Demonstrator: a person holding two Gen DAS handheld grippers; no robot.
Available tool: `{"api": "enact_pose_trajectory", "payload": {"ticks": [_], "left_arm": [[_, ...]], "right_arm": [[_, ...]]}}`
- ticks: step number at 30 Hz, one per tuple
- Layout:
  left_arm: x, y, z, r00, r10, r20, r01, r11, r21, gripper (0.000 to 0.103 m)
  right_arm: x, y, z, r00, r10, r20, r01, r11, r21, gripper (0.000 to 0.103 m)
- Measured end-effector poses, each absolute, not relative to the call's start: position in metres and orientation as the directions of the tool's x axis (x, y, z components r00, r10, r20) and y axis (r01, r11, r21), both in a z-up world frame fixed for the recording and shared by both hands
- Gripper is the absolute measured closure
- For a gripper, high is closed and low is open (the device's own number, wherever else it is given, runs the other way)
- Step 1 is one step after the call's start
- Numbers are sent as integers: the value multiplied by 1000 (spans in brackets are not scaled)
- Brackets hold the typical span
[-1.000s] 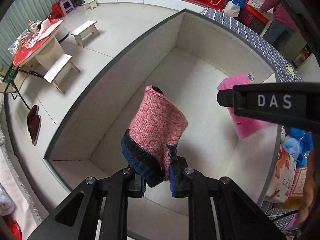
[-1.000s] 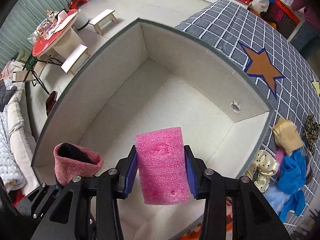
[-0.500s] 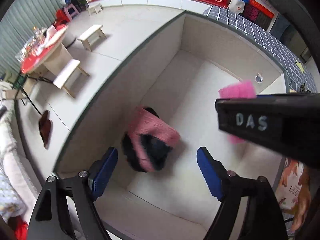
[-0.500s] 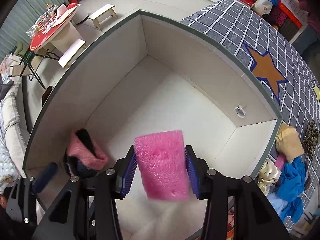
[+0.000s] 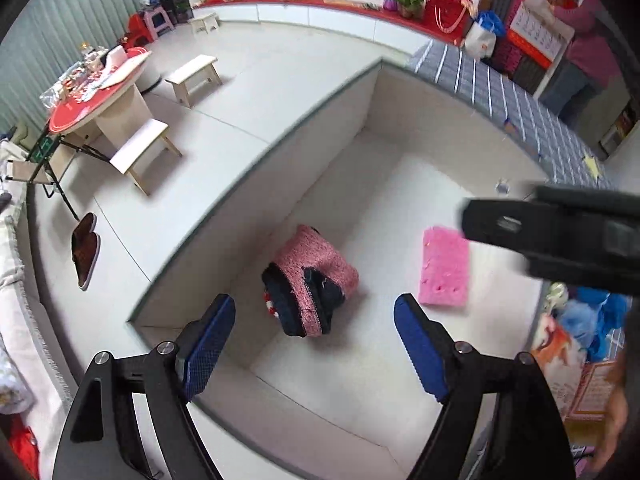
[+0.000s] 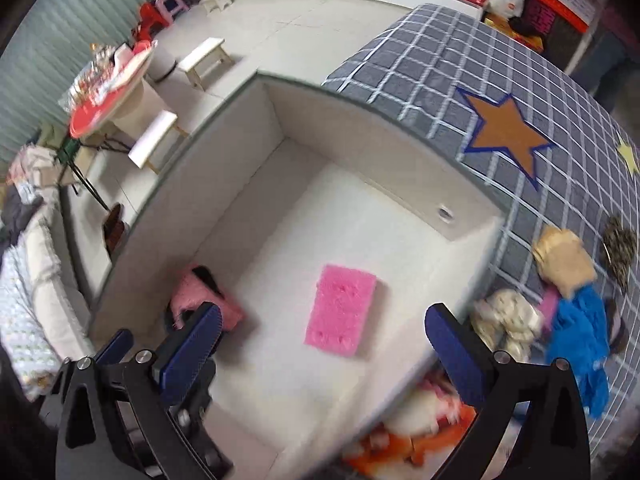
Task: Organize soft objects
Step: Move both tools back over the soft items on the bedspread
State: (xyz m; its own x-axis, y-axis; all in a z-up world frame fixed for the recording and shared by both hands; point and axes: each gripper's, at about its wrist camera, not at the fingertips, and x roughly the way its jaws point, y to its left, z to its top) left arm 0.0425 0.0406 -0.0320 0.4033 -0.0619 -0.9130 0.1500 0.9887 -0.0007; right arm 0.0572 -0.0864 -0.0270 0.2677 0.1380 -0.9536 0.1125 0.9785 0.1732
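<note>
A pink and navy knitted sock (image 5: 312, 280) lies crumpled on the floor of the white open box (image 5: 320, 112), near its left wall; it also shows in the right wrist view (image 6: 200, 292). A pink sponge (image 6: 340, 310) lies flat on the box floor to the sock's right, also in the left wrist view (image 5: 445, 266). My left gripper (image 5: 316, 344) is open and empty above the sock. My right gripper (image 6: 324, 356) is open and empty above the sponge.
The box (image 6: 400, 132) stands beside a grey checked cloth (image 6: 460, 68) with an orange star. On the cloth at right lie a tan cloth (image 6: 564, 260), a blue cloth (image 6: 580, 332), a spotted cream item (image 6: 508, 320) and a leopard-print item (image 6: 620, 248). Orange packaging (image 6: 400, 436) lies below the box.
The left gripper opened and dropped the sock into the box. The right gripper then opened and the sponge fell flat on the box floor. Both grippers rose.
</note>
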Motion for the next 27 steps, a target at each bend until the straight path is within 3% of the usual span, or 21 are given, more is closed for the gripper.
{"api": "enact_pose_trajectory", "payload": {"ticks": [7, 11, 17, 27], "left_arm": [[21, 8, -4, 424, -96, -900, 128, 991, -45, 19], [-3, -48, 11, 432, -115, -895, 208, 978, -26, 19], [-20, -123, 33, 403, -236, -884, 333, 938, -98, 18], [15, -207, 27, 290, -329, -899, 461, 871, -171, 18]], "right_arm": [[2, -118, 22, 303, 173, -937, 61, 978, 200, 1], [-25, -162, 42, 339, 177, -924, 68, 975, 212, 1], [-50, -233, 65, 392, 142, -909, 145, 966, 214, 1], [-60, -339, 85, 436, 26, -900, 251, 956, 149, 1]]}}
